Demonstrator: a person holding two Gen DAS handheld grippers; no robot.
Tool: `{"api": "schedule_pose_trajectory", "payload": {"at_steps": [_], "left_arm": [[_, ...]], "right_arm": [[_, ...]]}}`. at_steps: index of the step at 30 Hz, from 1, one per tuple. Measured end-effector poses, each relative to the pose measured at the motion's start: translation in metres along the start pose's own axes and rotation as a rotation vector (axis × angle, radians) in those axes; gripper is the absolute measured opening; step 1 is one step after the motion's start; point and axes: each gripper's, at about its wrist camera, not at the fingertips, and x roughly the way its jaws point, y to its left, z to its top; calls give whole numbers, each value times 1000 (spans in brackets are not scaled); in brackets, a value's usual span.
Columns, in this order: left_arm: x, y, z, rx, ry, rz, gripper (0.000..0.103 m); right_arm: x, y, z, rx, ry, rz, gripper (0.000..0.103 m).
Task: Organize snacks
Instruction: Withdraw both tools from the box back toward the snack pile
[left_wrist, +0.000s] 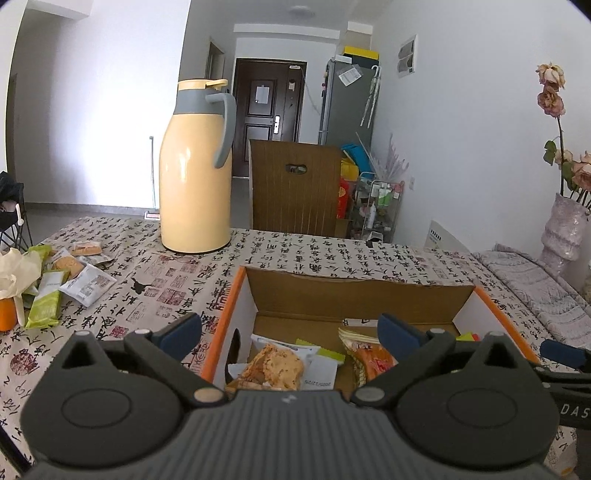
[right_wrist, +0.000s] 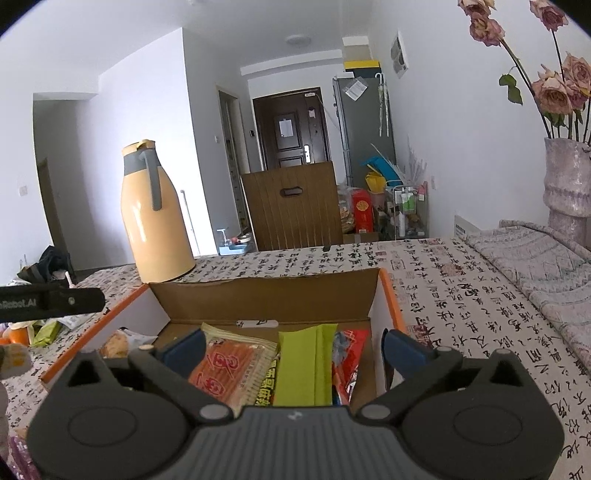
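An open cardboard box (left_wrist: 354, 291) with orange edges sits on the table and also shows in the right wrist view (right_wrist: 266, 299). It holds a biscuit pack (left_wrist: 275, 365), an orange snack pack (right_wrist: 231, 369), a green pack (right_wrist: 304, 362) and a red pack (right_wrist: 349, 354). My left gripper (left_wrist: 290, 332) is open and empty above the box's left half. My right gripper (right_wrist: 293, 349) is open and empty above the box's right half. Several loose snack packs (left_wrist: 66, 280) lie on the table at the far left.
A tall yellow thermos (left_wrist: 197, 173) stands behind the box to the left. A vase of dried roses (right_wrist: 567, 177) stands at the right on a folded grey cloth (right_wrist: 535, 254). A brown chair back (left_wrist: 295, 188) is beyond the table.
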Motion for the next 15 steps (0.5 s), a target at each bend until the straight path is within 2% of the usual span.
{"api": "schedule_pose_trajectory", "payload": {"at_steps": [8,15], "left_arm": [[-9,0,6,-17,-15,5,103],[-31,-2,11,-11,-39,-3,103]], "right_arm": [[-3,2,6,-10,-9,-10,103],[-23,7,17,-29,-43,-13,103]]}}
